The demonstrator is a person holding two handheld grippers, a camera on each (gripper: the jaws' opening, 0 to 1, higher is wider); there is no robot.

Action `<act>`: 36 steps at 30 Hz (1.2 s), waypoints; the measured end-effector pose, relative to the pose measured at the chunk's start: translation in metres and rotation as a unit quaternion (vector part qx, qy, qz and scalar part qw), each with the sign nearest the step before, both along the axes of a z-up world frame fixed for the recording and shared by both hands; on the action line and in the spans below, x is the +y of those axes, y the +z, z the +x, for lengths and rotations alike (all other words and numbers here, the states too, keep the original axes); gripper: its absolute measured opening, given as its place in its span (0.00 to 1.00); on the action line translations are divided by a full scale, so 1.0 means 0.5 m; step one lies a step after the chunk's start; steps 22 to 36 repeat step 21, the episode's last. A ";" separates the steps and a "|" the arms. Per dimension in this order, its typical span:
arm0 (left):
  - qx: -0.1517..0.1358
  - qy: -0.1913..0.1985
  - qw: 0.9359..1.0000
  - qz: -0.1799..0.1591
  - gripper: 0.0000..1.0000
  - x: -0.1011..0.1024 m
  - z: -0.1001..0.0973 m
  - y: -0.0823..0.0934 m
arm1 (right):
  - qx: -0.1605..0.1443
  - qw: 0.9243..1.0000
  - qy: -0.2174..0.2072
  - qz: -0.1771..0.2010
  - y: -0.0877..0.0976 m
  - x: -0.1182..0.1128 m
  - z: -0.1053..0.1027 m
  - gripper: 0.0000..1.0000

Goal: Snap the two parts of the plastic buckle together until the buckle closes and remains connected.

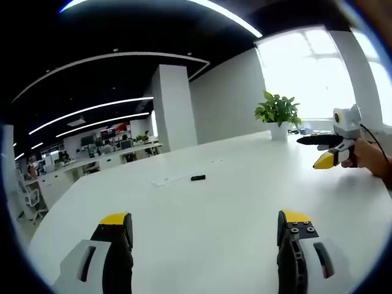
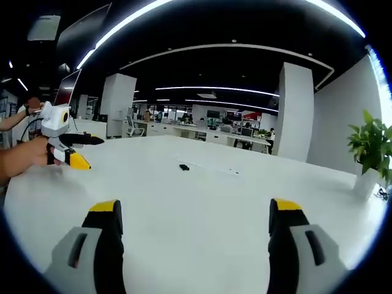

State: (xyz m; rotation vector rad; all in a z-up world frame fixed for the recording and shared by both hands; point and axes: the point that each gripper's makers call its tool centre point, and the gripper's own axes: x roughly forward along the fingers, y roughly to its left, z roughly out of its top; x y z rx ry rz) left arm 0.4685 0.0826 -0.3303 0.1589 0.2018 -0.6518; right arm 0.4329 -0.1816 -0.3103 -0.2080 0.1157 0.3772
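A small black buckle piece (image 1: pixel 197 177) lies far out on the white table (image 1: pixel 214 208), with a pale strap (image 1: pixel 168 180) trailing from it. My left gripper (image 1: pixel 204 223) hovers low over the near table, open and holding nothing. The right gripper (image 1: pixel 334 152) comes in from the right, held by a hand (image 1: pixel 369 158). In the right gripper view the same buckle (image 2: pixel 184 166) is a dark speck mid-table with a faint strap (image 2: pixel 214 169) beside it. My right gripper (image 2: pixel 195 213) is open and bare, well short of the buckle. The left gripper (image 2: pixel 68 152) shows at the left. The buckle's parts are too small to tell apart.
A potted plant (image 1: pixel 278 111) in a white pot stands at the table's far edge by the bright window, and shows again at the right (image 2: pixel 370 147). A white pillar (image 1: pixel 173 107) and rows of office desks (image 1: pixel 104 160) lie beyond the table.
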 end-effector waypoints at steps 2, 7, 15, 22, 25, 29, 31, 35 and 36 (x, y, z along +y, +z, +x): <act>-0.002 -0.004 1.000 -0.005 0.99 0.000 -0.003 0.003 | -0.005 1.000 0.004 0.011 0.006 0.004 -0.013 1.00; 0.009 -0.019 1.000 -0.014 0.99 -0.010 -0.028 -0.001 | -0.032 0.999 -0.005 -0.009 0.017 -0.008 -0.033 1.00; -0.006 -0.006 1.000 -0.020 0.99 0.010 -0.044 0.012 | -0.038 0.997 0.012 0.060 0.039 -0.021 -0.060 1.00; -0.010 -0.002 1.000 -0.018 0.99 0.015 -0.042 0.014 | -0.016 0.999 0.016 0.047 0.015 -0.012 -0.061 1.00; -0.010 -0.002 1.000 -0.018 0.99 0.015 -0.042 0.014 | -0.016 0.999 0.016 0.047 0.015 -0.012 -0.061 1.00; -0.010 -0.002 1.000 -0.018 0.99 0.015 -0.042 0.014 | -0.016 0.999 0.016 0.047 0.015 -0.012 -0.061 1.00; -0.010 -0.002 1.000 -0.018 0.99 0.015 -0.042 0.014 | -0.016 0.999 0.016 0.047 0.015 -0.012 -0.061 1.00; -0.010 -0.002 1.000 -0.018 0.99 0.015 -0.042 0.014 | -0.016 0.999 0.016 0.047 0.015 -0.012 -0.061 1.00; -0.010 -0.002 1.000 -0.018 0.99 0.015 -0.042 0.014 | -0.016 0.999 0.016 0.047 0.015 -0.012 -0.061 1.00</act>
